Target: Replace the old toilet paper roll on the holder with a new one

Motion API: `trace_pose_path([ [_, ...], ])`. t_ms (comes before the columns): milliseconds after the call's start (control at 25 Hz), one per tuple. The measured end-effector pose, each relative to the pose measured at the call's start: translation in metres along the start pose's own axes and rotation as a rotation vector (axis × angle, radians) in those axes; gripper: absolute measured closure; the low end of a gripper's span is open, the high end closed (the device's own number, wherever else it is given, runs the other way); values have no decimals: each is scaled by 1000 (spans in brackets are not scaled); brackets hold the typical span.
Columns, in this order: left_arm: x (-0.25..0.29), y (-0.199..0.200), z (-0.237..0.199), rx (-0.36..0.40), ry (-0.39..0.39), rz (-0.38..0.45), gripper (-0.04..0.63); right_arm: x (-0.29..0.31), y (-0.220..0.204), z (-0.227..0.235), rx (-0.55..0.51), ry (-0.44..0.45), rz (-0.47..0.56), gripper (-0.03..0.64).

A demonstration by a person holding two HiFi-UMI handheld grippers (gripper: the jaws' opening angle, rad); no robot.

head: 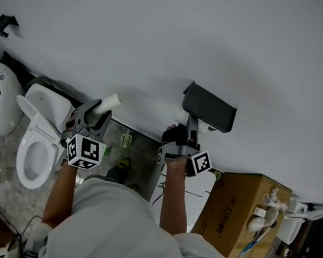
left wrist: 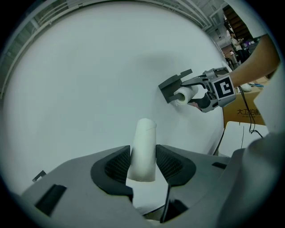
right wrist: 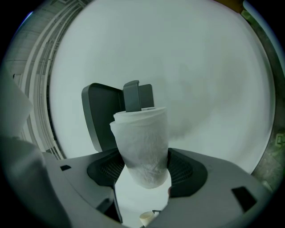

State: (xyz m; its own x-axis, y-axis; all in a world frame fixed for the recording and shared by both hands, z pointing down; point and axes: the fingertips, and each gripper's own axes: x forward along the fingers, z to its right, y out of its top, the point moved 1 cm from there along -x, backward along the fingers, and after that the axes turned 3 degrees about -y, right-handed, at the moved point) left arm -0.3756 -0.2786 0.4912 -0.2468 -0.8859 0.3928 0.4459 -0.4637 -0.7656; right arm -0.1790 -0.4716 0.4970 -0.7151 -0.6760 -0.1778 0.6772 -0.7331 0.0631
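The fuller roll (right wrist: pixel 143 142) was soft white paper with a rough, dimpled emboss. The thin roll (left wrist: pixel 143 149) looked smoother and plainer, and the pads (right wrist: pixel 186 171) of the right gripper (right wrist: pixel 144 173) were dark, matt and finely ribbed, set in a smooth grey plastic-looking body. The holder (head: pixel 209 107) looked like matt dark grey plastic against a smooth, matt white wall (head: pixel 162 36); the toilet (head: pixel 38 138) was glossy white, the box (head: pixel 239 211) dull brown cardboard, the floor (head: pixel 140 152) mottled like stone.
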Motion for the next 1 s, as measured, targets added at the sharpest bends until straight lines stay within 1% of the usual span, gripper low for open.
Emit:
trace_pose_path([
  [80,1,1,2,2,-6,4,393,-1,-1,0,-20,1,-5,327],
  [160,2,3,4,6,-13,10,394,-2,-2,-2,-30,7,-11,308],
  [360,5,8,11,11,-30,20,393,-8,1,-3,-16,12,-8,281],
  [600,5,16,21,16,-53,35,393,-24,4,-2,-20,-5,-4,255],
  [880,5,24,40,12,-83,55,393,-54,24,0,-18,-35,44,255],
  [1000,5,30,50,8,-101,74,393,-75,39,2,-62,-76,78,255],
])
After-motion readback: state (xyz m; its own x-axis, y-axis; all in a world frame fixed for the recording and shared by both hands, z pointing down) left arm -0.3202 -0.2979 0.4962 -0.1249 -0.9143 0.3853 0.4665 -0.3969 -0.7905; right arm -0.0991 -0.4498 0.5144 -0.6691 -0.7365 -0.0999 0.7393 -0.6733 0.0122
